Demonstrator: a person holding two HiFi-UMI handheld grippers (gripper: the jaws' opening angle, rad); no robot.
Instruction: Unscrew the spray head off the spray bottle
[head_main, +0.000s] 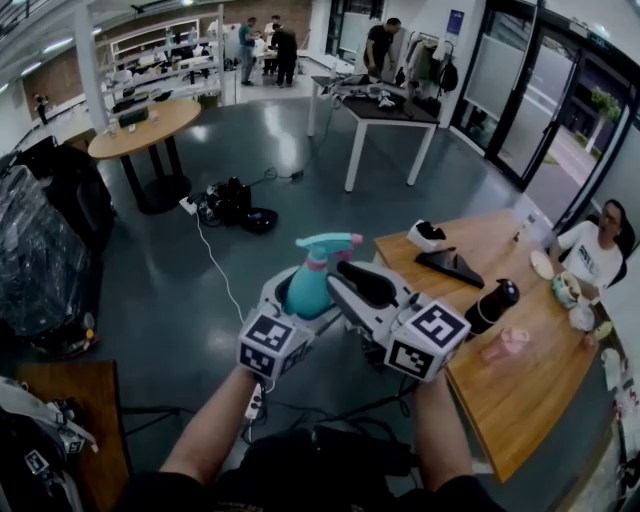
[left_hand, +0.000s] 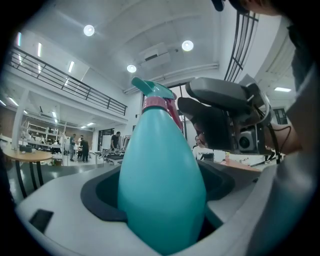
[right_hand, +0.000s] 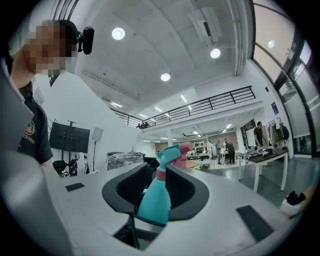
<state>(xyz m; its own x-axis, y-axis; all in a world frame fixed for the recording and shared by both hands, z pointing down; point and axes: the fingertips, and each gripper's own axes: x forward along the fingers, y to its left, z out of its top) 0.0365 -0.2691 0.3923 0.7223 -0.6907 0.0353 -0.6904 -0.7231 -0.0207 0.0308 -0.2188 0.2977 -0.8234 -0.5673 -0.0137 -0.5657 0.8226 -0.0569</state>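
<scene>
While the left gripper (head_main: 298, 298) was clamped on the teal belly of the spray bottle (head_main: 308, 290), that bottle stood upright in mid-air in front of the person, over the floor and just beside the corner of the wooden table (head_main: 520, 400). In the left gripper view its body filled the gap between the jaws, pressed from both sides. The right gripper (head_main: 350, 280) reached in from the other side, level with the neck. In the right gripper view its jaws stood partly apart, with the pink collar (right_hand: 161, 174) between them, and the pads did not appear to press on it.

The bottle looked like thin, smooth plastic, so probably light. How full it was could not be told through the opaque wall. I judged the tapering body slippery and likely to give under a hard squeeze, so the wide lower part, where the left jaws sat, was the sound place to brace it. The turning grip belonged on the collar below the spray head (head_main: 328, 243). The trigger and nozzle would probably flex or twist off line if pinched.

Counted: 1 spray bottle, 1 spray head, seated on the neck, 1 collar and 2 grippers, each in 1 hand.
</scene>
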